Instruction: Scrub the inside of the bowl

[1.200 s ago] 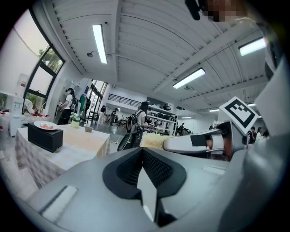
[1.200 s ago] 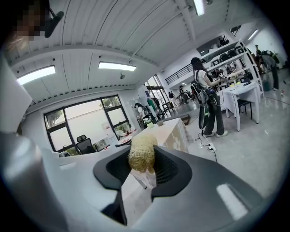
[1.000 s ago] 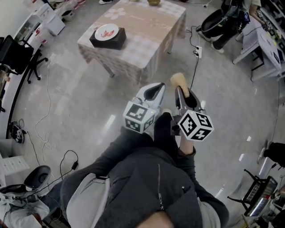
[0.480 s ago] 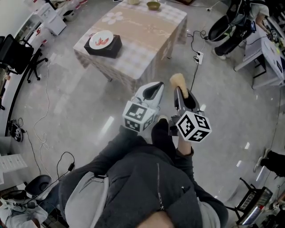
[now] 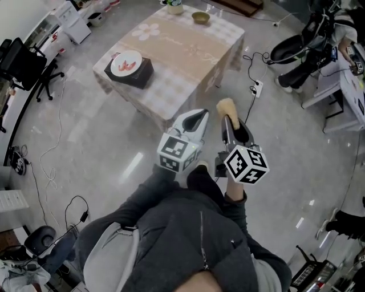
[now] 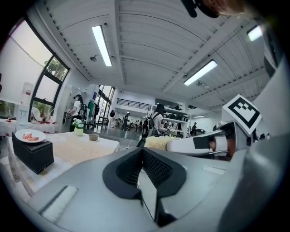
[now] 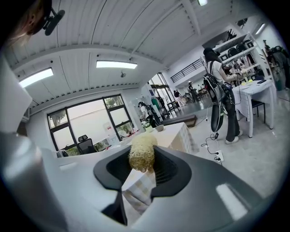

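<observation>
Left gripper (image 5: 197, 116) closed empty, right gripper (image 5: 230, 121) clamping scrubber (image 5: 227, 105) (base hidden), bowl (image 5: 200, 17) tiny, distant

Far across the room, the bowl (image 5: 200, 17) is too small to show its inside — the flower pot (image 5: 174, 7) near it is cut by the top edge; the scrubber (image 7: 142, 148) is half hidden between the jaws of the right gripper (image 7: 143, 166).

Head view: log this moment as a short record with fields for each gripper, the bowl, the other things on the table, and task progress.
left gripper: shut, nothing between its fingers
right gripper: shut on a yellow scrubber
bowl: at the far end of the table, apart from both grippers
also on table: plate on a black box
progress: scrubbing not yet begun; both grippers are over the floor, short of the table
</observation>
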`<move>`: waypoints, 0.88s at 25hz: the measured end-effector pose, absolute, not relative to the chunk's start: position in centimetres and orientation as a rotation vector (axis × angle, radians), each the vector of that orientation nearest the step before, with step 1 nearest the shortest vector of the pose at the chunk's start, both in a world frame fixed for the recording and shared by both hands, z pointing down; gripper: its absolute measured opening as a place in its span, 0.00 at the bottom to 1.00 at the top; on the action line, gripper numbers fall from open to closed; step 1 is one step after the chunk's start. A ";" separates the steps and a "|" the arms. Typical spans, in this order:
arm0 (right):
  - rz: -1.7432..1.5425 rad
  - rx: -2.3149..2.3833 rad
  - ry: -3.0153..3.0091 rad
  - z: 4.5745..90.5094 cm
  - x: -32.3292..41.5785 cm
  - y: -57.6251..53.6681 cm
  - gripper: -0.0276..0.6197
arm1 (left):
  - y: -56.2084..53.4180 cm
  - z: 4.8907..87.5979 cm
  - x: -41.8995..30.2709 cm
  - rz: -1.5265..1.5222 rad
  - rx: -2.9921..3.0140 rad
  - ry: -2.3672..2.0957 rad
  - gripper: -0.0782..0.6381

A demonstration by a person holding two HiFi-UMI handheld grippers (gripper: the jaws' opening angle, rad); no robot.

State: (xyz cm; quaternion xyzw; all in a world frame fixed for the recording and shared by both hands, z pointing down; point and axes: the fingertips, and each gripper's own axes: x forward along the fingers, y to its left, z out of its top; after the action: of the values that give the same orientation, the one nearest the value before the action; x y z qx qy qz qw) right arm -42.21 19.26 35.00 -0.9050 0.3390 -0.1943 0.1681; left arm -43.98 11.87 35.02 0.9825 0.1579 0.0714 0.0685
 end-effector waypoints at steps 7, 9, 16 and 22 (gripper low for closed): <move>-0.549 -2.559 1.028 34.8 -37.2 19.2 0.23 | 11.8 34.8 -39.5 0.186 2.972 0.389 0.12; -0.542 -2.561 1.044 34.8 -36.1 19.3 0.23 | 11.9 34.6 -38.4 0.168 2.978 0.367 0.12; -0.514 -2.572 1.085 34.5 -32.8 20.4 0.23 | 12.8 34.5 -35.3 0.133 2.981 0.322 0.12; -0.530 -2.558 1.095 35.1 -31.4 21.1 0.23 | 13.8 35.3 -34.0 0.149 2.971 0.322 0.12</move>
State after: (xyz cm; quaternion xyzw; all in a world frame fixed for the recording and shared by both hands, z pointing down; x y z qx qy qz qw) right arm -31.37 21.07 35.11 -0.8923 0.3820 -0.1850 0.1539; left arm -33.97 13.85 35.29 0.9902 0.1073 0.0495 0.0746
